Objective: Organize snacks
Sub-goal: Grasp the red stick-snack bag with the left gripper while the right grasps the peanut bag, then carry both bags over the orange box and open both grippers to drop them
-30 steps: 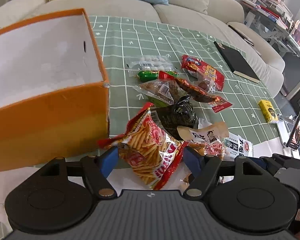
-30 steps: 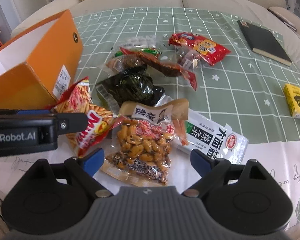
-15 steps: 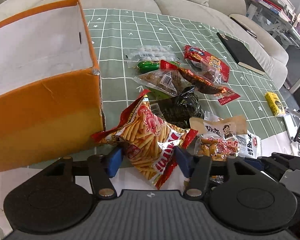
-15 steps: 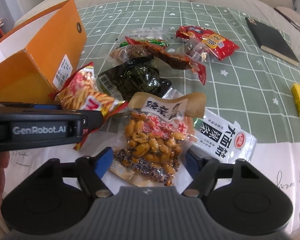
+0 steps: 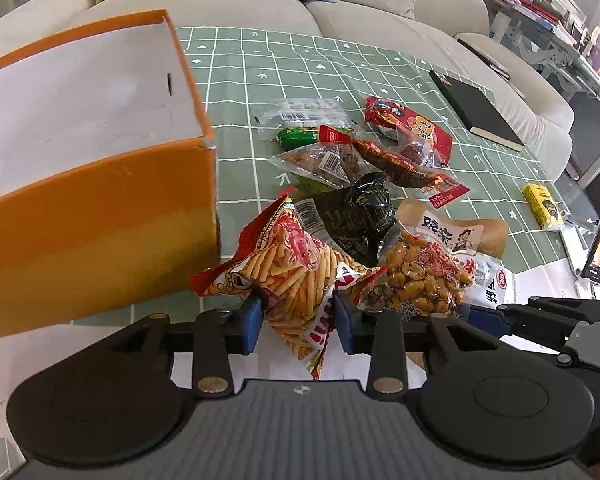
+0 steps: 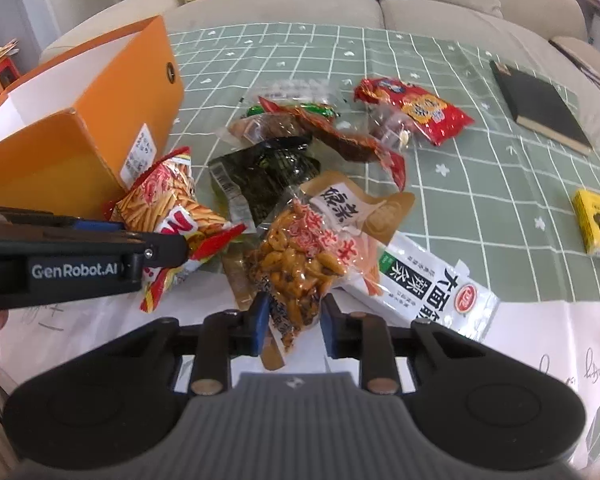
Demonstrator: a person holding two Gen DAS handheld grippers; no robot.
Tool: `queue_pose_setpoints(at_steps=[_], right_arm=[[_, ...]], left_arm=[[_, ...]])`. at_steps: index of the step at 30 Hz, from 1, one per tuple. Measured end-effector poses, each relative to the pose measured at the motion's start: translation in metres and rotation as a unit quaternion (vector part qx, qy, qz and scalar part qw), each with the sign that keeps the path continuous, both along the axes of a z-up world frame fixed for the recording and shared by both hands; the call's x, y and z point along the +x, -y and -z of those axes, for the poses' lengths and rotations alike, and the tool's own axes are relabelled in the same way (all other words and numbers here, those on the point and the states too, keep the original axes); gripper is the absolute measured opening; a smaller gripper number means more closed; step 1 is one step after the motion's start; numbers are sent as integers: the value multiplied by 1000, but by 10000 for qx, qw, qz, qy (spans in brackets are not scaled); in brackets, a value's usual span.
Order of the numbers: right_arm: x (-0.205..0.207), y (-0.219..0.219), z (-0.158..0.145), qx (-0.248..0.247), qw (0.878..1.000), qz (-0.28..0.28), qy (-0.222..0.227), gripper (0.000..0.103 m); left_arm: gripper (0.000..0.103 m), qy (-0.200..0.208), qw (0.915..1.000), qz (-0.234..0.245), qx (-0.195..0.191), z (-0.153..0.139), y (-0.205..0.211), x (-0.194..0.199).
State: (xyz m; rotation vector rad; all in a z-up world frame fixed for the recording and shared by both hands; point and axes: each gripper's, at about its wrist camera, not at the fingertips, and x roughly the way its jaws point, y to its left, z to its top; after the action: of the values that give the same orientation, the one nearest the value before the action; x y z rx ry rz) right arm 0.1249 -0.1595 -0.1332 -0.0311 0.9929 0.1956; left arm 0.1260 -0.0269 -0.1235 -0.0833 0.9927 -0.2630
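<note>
Closing on the near end of the shrimp-stick bag [image 5: 296,280], the left gripper [image 5: 298,316] has its blue pads pressed against both sides of the red and yellow packet, just beside the near right corner of the orange box [image 5: 96,216]. The right gripper [image 6: 292,318] has its jaws closing too, and they pinch the lower end of the peanut bag [image 6: 300,264], which lies further from the orange box, on the far side of the shrimp-stick bag. Both bags rest on the bench [image 5: 260,60], at the near edge of the green checked cloth. Beyond them, going away from the box, sit a dark green packet [image 5: 352,216], a white noodle packet [image 6: 428,280] and a red snack bag [image 6: 416,110]. A black notebook [image 5: 476,110] and a small yellow box [image 5: 542,206] lie well apart from the orange box.
</note>
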Motion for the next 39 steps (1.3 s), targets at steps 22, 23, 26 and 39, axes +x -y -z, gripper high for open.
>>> queue_pose_setpoints(at_steps=[22,23,26,39], right_arm=[[-30,-3,-29,325,9981,-282,434,13],[-32,-3,-30,333,9980,-293,445,13],[-38,-4,-33,344,9976,-339,489,12],[-54,4,-70,712,9926,-250,947,12]], left_arm=[[32,184,9998,-47,-48,-27,-20,-34],[32,195,9998,-47,-52,-28,-21,-36],[32,228,9997,-59,-67,-32,-23,-40],[31,710,9968,-83,-366,-74,-30,-63]])
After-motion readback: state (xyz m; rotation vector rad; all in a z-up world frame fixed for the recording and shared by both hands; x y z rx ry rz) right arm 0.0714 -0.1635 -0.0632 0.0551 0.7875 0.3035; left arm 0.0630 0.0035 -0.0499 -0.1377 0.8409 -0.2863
